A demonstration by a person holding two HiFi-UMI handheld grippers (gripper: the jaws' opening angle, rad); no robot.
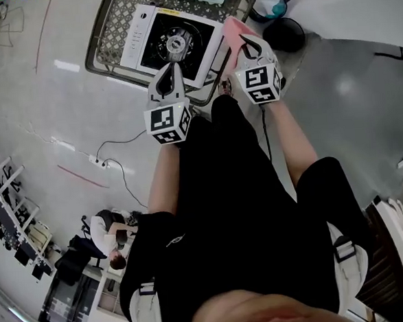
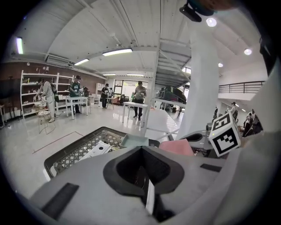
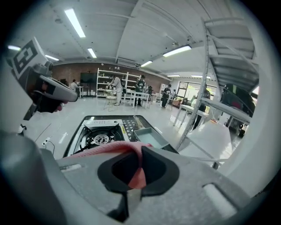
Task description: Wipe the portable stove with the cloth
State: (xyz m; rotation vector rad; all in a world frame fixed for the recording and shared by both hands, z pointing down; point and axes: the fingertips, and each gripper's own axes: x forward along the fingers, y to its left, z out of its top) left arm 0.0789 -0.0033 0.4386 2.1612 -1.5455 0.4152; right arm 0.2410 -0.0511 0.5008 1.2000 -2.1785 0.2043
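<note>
The white portable stove (image 1: 172,43) with its black burner sits on a mesh-topped table (image 1: 110,34). My left gripper (image 1: 170,71) hovers over the stove's near edge, shut, with nothing between its fingers. My right gripper (image 1: 251,48) is just right of the stove, shut on a pink cloth (image 1: 231,33) that hangs over the stove's right end. In the right gripper view the pink cloth (image 3: 134,173) is pinched in the right gripper (image 3: 131,178), with the stove (image 3: 101,137) beyond it. The left gripper view shows the left gripper (image 2: 148,182), the stove (image 2: 97,150) and the cloth (image 2: 178,146).
A grey-blue tray (image 3: 151,139) lies on the table beside the stove. A black round object (image 1: 285,34) stands on the floor to the right of the table. A cable and power strip (image 1: 102,160) lie on the floor at left. People stand at tables (image 2: 138,103) farther off.
</note>
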